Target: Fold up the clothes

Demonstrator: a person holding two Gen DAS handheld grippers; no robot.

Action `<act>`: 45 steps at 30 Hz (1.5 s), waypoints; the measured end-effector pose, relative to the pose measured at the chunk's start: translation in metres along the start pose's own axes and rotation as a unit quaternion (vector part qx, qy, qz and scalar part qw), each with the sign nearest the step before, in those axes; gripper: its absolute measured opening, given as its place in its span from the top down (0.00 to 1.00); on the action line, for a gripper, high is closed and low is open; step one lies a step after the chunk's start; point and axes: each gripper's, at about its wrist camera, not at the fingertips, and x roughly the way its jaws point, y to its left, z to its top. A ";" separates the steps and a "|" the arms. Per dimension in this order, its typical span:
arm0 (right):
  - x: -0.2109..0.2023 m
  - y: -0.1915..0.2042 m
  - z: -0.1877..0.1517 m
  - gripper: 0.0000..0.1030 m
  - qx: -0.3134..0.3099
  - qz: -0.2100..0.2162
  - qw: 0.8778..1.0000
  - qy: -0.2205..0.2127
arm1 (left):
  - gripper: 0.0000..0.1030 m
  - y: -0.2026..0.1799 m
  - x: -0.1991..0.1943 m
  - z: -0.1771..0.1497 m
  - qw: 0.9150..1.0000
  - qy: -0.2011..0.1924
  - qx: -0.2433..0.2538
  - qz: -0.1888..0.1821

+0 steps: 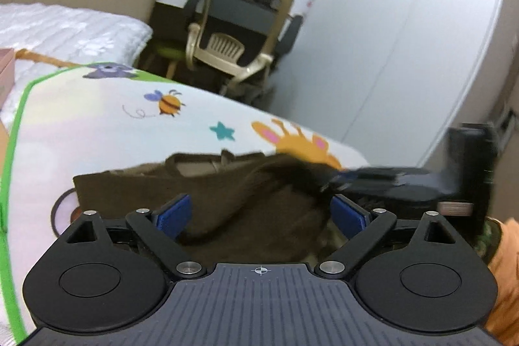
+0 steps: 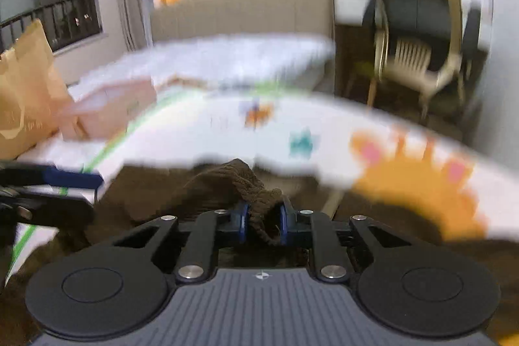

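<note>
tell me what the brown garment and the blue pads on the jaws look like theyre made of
Brown garment: looks like a chunky knit, maybe wool or acrylic, matte; ribbed stitches show where the right gripper pinches it. Blue pads: smooth, slightly glossy, probably rubber or soft plastic; hard to say which.

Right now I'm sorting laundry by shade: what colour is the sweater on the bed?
Dark brown sweater, clearest in the left wrist view.
</note>
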 end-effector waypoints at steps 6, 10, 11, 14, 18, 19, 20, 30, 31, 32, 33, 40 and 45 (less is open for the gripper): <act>0.036 -0.032 -0.025 0.68 0.016 -0.053 0.994 0.089 | 0.06 0.000 0.026 -0.018 0.999 0.036 0.007 0.011; 0.022 -0.046 -0.036 0.48 0.051 -0.051 0.995 0.071 | 0.05 -0.001 0.041 -0.029 0.998 0.058 0.013 0.018; 0.011 -0.053 -0.035 0.45 0.067 -0.045 0.995 0.059 | 0.05 -0.002 0.041 -0.030 0.998 0.057 0.018 0.021; -0.032 -0.078 -0.033 0.32 0.096 -0.074 0.993 0.009 | 0.04 -0.003 0.041 -0.033 0.998 0.052 0.028 0.022; -0.095 -0.144 -0.051 0.30 0.201 -0.154 0.967 -0.037 | 0.02 -0.002 0.042 -0.033 0.998 0.046 0.029 0.017; -0.106 -0.163 -0.059 0.30 0.241 -0.172 0.954 -0.042 | 0.01 -0.001 0.041 -0.033 0.999 0.045 0.026 0.014; -0.118 -0.183 -0.067 0.30 0.281 -0.188 0.940 -0.047 | 0.01 -0.001 0.041 -0.033 0.999 0.045 0.023 0.011; -0.101 -0.240 -0.127 0.40 0.423 -0.225 0.877 -0.027 | 0.00 -0.003 0.039 -0.035 0.999 0.041 0.021 0.011; -0.095 -0.237 -0.124 0.62 0.402 -0.240 0.883 -0.032 | 0.00 -0.003 0.039 -0.035 0.999 0.040 0.020 0.010; -0.090 -0.234 -0.119 0.72 0.380 -0.251 0.889 -0.033 | 0.00 -0.003 0.039 -0.035 0.999 0.040 0.019 0.010; -0.086 -0.228 -0.111 0.81 0.362 -0.253 0.897 -0.034 | 0.00 -0.003 0.039 -0.035 0.999 0.039 0.018 0.010; -0.100 -0.130 -0.013 0.85 0.197 -0.151 0.960 -0.126 | 0.00 -0.003 0.039 -0.033 0.999 0.041 0.012 0.013; -0.093 -0.033 0.056 0.86 0.095 -0.012 0.984 -0.152 | 0.00 0.007 0.012 -0.018 0.998 0.030 -0.047 -0.004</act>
